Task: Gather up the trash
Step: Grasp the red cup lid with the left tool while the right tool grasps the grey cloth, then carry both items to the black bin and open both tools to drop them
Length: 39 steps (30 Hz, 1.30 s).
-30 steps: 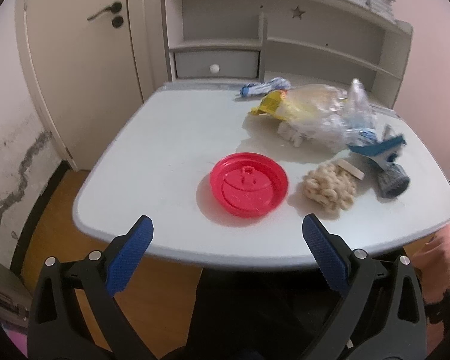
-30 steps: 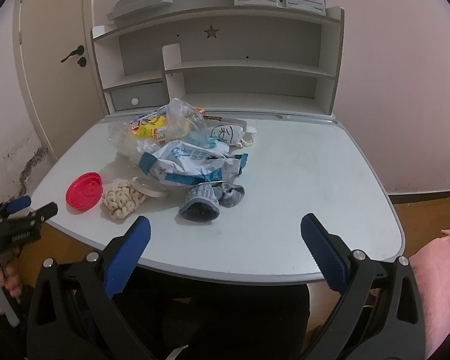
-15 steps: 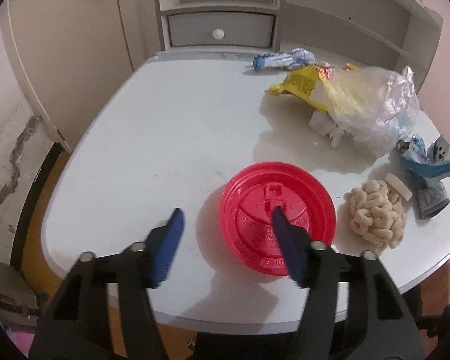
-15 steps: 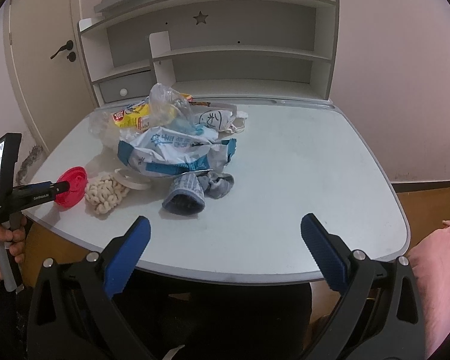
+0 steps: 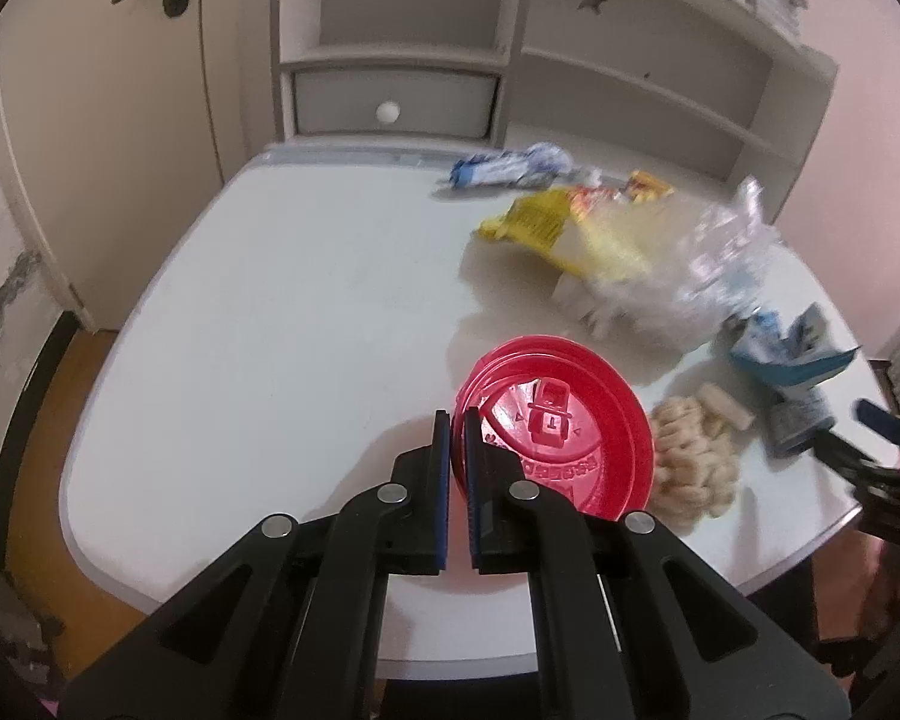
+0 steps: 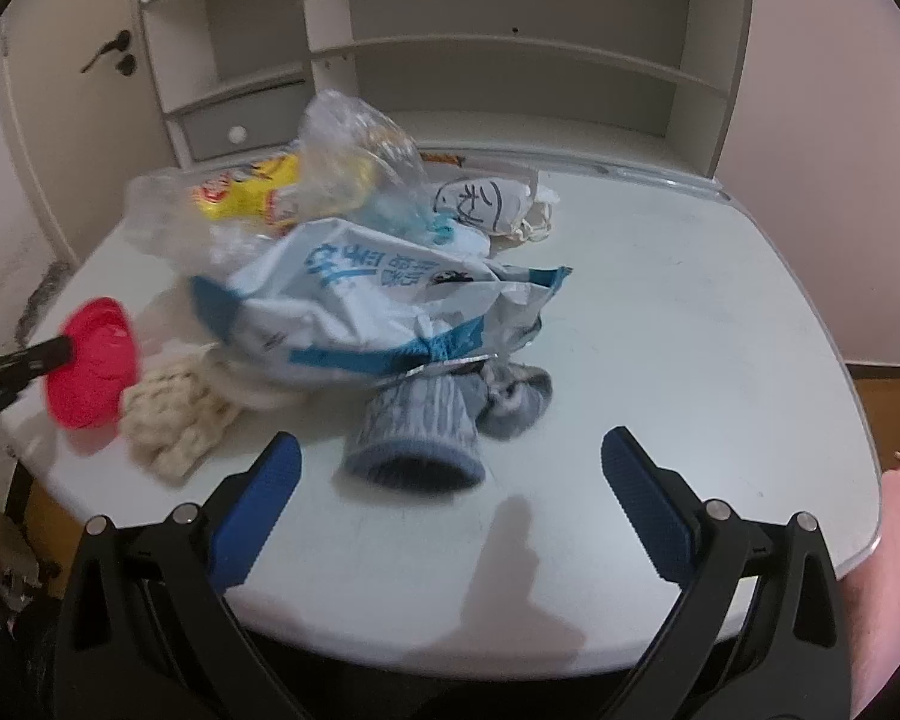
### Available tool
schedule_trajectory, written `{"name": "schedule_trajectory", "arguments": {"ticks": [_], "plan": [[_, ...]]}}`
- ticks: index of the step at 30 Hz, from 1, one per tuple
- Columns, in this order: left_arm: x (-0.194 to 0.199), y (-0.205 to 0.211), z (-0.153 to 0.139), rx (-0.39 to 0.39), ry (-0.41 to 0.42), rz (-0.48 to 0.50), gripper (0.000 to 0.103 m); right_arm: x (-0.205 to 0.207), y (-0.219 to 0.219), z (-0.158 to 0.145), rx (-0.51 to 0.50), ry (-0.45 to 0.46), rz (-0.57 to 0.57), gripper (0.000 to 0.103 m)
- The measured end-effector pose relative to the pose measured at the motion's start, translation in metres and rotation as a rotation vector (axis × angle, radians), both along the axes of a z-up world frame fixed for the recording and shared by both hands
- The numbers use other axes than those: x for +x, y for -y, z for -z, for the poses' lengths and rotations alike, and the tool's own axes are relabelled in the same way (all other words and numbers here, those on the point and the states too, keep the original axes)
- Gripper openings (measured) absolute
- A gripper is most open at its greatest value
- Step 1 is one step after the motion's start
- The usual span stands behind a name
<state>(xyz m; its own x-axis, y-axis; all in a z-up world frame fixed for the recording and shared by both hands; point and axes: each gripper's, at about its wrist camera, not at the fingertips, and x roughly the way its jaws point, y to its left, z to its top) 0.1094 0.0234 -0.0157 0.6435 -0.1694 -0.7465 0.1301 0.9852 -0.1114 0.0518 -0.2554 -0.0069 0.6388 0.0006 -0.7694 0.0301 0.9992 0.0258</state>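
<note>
- Step in hand: the first pickup. The left tongs (image 5: 457, 420) have just been closing and are now clenched on the near-left rim of the red lid (image 5: 561, 420); the rim sits between the blue pads.
- In the right wrist view the red lid looks tilted, its far edge lifted off the worktop (image 6: 690, 312), so the grasp seems to have taken.
- The right tongs (image 6: 450, 462) stand released, jaws wide and nothing between them, hovering over the near edge of the worktop; the grey sock (image 6: 417, 429) lies just beyond them at 12 o'clock.
- The rest of the trash is untouched: a beige knitted clump (image 5: 693, 462) just beside the lid at 3 o'clock, the blue-and-white wrapper (image 6: 354, 300) behind the sock, and the clear plastic bag (image 5: 690, 258) with the yellow packet (image 5: 540, 219) further back at 1 o'clock.
- Next move, as I judge it: carry the lid clear without it slipping from the thin rim grip. No bin shows in either view, so where it goes cannot be told.
</note>
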Motion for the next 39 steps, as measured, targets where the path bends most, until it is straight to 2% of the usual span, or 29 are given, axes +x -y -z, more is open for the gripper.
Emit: {"name": "schedule_trajectory", "arguments": {"ticks": [1,2,4,5,7,10,14,18,23,24,26,31,36,39], "plan": [[-0.001,0.000,-0.004,-0.009,0.008,0.005,0.003,0.006,0.000,0.004,-0.003,-0.015,0.010,0.087],[-0.003,-0.002,-0.009,-0.023,0.017,0.009,0.003,0.010,0.000,0.007,-0.003,-0.035,0.014,0.074],[-0.006,-0.002,-0.017,-0.034,0.036,0.015,0.003,0.014,0.002,0.013,0.003,-0.065,0.023,0.039],[-0.008,-0.002,-0.021,-0.038,0.047,0.019,0.003,0.014,0.003,0.013,0.017,-0.077,0.024,0.015],[-0.011,0.002,-0.031,-0.051,0.071,0.037,0.003,0.008,0.011,0.011,0.051,-0.077,0.034,0.013],[-0.018,0.015,-0.046,-0.065,0.107,0.070,0.003,-0.009,0.023,-0.005,0.052,-0.027,0.043,0.011],[-0.025,0.052,-0.069,-0.081,0.145,0.149,0.003,-0.030,0.060,-0.027,0.100,0.026,0.090,0.011],[-0.036,0.124,-0.093,-0.084,0.181,0.292,0.003,-0.060,0.112,-0.042,0.094,0.051,0.196,0.011],[-0.060,0.232,-0.096,-0.106,0.187,0.499,0.003,-0.129,0.215,-0.035,0.078,0.070,0.423,0.011],[-0.069,0.268,-0.091,-0.113,0.175,0.567,0.003,-0.146,0.240,-0.030,0.074,0.064,0.480,0.011],[-0.084,0.311,-0.083,-0.130,0.154,0.656,0.003,-0.170,0.277,-0.020,0.082,0.048,0.555,0.011],[-0.141,0.432,-0.038,-0.113,0.076,0.907,0.003,-0.233,0.360,0.025,0.098,-0.020,0.739,0.011],[-0.187,0.514,0.030,-0.049,-0.031,1.102,0.003,-0.265,0.428,0.091,0.194,-0.124,0.870,0.011],[-0.202,0.547,0.075,0.003,-0.082,1.164,0.003,-0.272,0.455,0.141,0.242,-0.227,0.920,0.011]]}}
